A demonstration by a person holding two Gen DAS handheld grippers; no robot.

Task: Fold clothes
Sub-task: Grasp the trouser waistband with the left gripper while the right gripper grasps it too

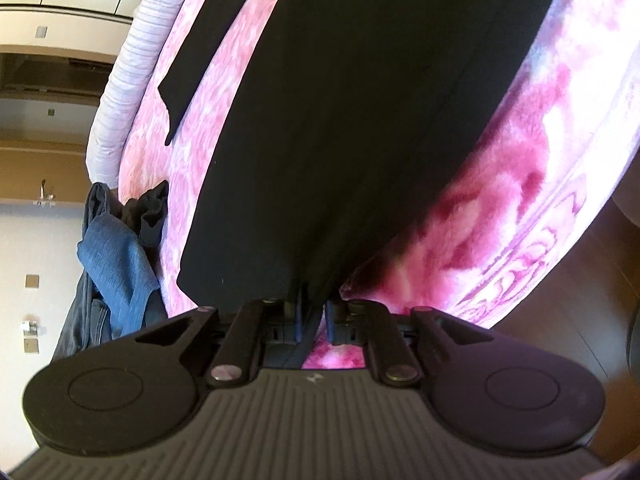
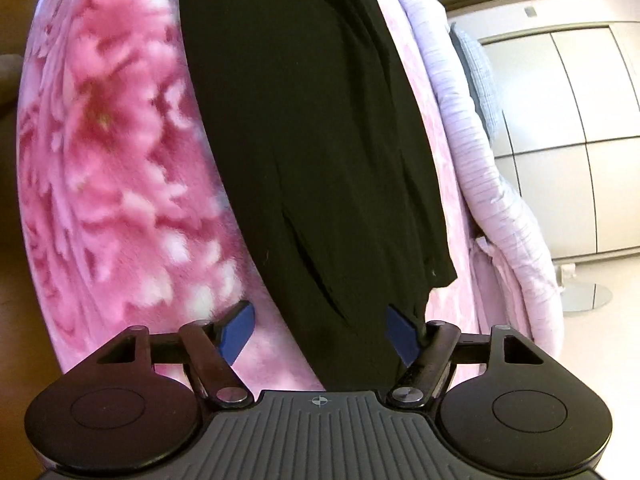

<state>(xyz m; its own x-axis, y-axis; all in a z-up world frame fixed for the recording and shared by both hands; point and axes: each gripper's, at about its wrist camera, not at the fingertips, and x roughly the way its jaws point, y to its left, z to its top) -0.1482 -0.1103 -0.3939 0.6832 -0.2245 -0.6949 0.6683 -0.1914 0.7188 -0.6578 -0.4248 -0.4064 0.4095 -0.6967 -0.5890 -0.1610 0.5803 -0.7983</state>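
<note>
- The black garment [image 1: 340, 120] lay stretched flat along the pink floral blanket [image 1: 520, 184] on the bed.
- The left claw [image 1: 313, 312] was pinched nearly closed on its near edge.
- The right claw [image 2: 320, 332] stood wide open, straddling the other end.
- Blue clothes [image 1: 116, 264] were heaped at the bed's edge.

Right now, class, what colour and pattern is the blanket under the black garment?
Pink with a floral print; the blanket shows best in the right wrist view.
</note>
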